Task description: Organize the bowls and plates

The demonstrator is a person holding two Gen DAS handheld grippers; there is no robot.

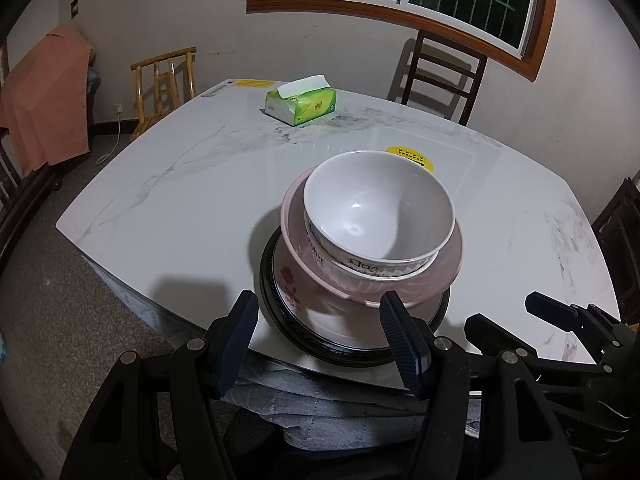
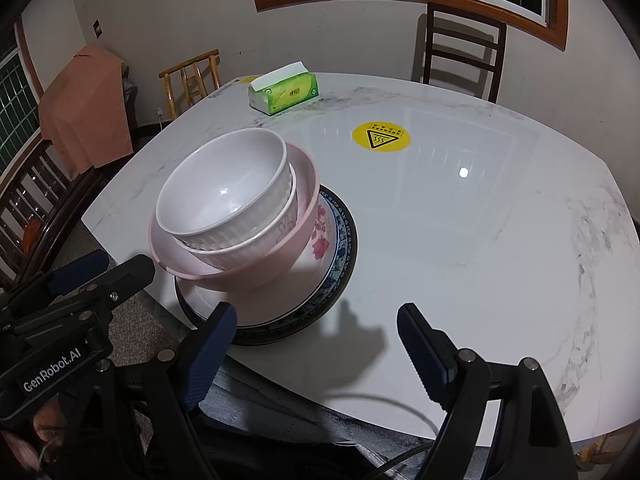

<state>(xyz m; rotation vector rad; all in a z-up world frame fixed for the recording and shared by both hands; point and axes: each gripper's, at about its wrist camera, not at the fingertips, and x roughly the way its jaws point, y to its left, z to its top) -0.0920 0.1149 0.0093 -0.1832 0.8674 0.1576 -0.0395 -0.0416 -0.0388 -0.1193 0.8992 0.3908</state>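
A stack stands near the front edge of the marble table (image 1: 180, 184) (image 2: 460, 240). A white bowl (image 1: 380, 208) (image 2: 224, 184) sits in another white bowl, inside a pink bowl (image 1: 400, 284) (image 2: 248, 268), on a flowered plate (image 1: 296, 296) (image 2: 324, 240) over a dark-rimmed plate (image 1: 272, 312) (image 2: 348, 248). My left gripper (image 1: 320, 320) is open and empty, just in front of the stack. My right gripper (image 2: 316, 328) is open and empty, to the right front of the stack. Each gripper shows in the other's view, the right one (image 1: 560, 320) and the left one (image 2: 88, 280).
A green tissue box (image 1: 302, 106) (image 2: 284, 92) lies at the far side of the table. A yellow warning sticker (image 2: 382, 136) (image 1: 412, 156) marks the table's middle. Chairs stand around the table: a dark one (image 2: 464, 52) behind, a bamboo one (image 1: 164, 84) at far left.
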